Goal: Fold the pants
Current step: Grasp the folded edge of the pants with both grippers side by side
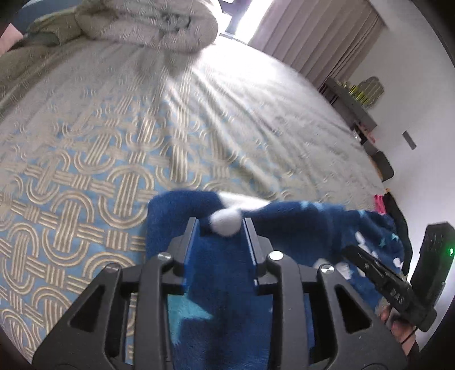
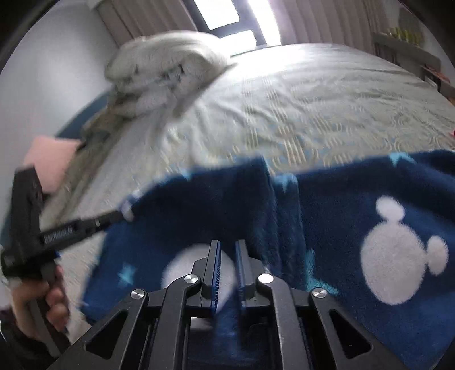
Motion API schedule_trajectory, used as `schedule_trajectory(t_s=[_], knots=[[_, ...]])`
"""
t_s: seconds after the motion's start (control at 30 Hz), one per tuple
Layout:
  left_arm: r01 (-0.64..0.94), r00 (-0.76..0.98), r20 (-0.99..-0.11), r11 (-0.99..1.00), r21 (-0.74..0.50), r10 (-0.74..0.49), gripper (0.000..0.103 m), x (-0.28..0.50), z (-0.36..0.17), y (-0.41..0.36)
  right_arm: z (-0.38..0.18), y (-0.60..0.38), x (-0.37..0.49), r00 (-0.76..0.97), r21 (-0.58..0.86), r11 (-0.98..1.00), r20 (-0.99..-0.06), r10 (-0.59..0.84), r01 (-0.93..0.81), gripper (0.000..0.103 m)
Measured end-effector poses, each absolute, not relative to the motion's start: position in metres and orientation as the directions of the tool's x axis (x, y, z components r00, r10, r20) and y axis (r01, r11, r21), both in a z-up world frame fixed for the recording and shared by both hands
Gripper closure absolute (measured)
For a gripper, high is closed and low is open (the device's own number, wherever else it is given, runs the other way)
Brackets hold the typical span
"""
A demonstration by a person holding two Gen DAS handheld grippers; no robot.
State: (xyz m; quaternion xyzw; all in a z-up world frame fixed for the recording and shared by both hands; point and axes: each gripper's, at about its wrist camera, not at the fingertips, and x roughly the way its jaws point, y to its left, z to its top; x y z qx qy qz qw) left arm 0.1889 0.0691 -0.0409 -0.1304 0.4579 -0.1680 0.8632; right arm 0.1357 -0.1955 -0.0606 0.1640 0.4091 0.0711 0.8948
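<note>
Left fingers point(image 1: 220, 224): partly closed, blue fleece and a white pompom point(image 1: 226, 223) between my pads; pinching the pants edge.
Right fingers point(image 2: 227, 244): nearly closed on a fold of the same fleece; grip looks firm, though blur hides the contact.
Pants point(image 2: 355, 227): navy, white mouse-head shapes and pale stars, stretched between my two grippers, raised over the near side of the bed.
Bed point(image 1: 142, 128): patterned blue-and-beige cover.
Duvet point(image 1: 159, 22): bundled at the far end.
</note>
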Motion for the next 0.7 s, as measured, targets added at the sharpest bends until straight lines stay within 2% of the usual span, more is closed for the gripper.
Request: schedule_trajectory(t_s=[0.1, 0.23, 0.4, 0.43, 0.5, 0.7], knots=[[0.194, 0.554, -0.722, 0.908, -0.372, -0.415, 0.072, 0.184, -0.033, 0.061, -0.052, -0.19, 0.147, 0.67, 0.365, 0.931, -0.692, 0.269, 0.002, 0.091], [0.184, 0.568, -0.732, 0.925, -0.333, -0.376, 0.072, 0.194, -0.045, 0.045, -0.049, -0.175, 0.17, 0.674, 0.371, 0.929, -0.686, 0.273, 0.001, 0.092], [0.147, 0.501, -0.794, 0.938, -0.314, -0.344, 0.071, 0.207, -0.089, 0.042, -0.075, -0.17, 0.2, 0.648, 0.288, 0.955, -0.741, 0.174, 0.072, 0.093], [0.17, 0.525, -0.769, 0.931, -0.323, -0.363, 0.071, 0.202, -0.094, 0.045, -0.089, -0.173, 0.205, 0.621, 0.267, 0.959, -0.769, 0.151, 0.097, 0.096], [0.197, 0.551, -0.753, 0.933, -0.301, -0.359, 0.071, 0.195, -0.095, 0.045, -0.11, -0.182, 0.206, 0.62, 0.286, 0.953, -0.767, 0.167, 0.097, 0.1], [0.2, 0.575, -0.745, 0.941, -0.274, -0.339, 0.071, 0.19, -0.095, 0.043, -0.111, -0.193, 0.199, 0.639, 0.317, 0.942, -0.749, 0.175, 0.114, 0.103]])
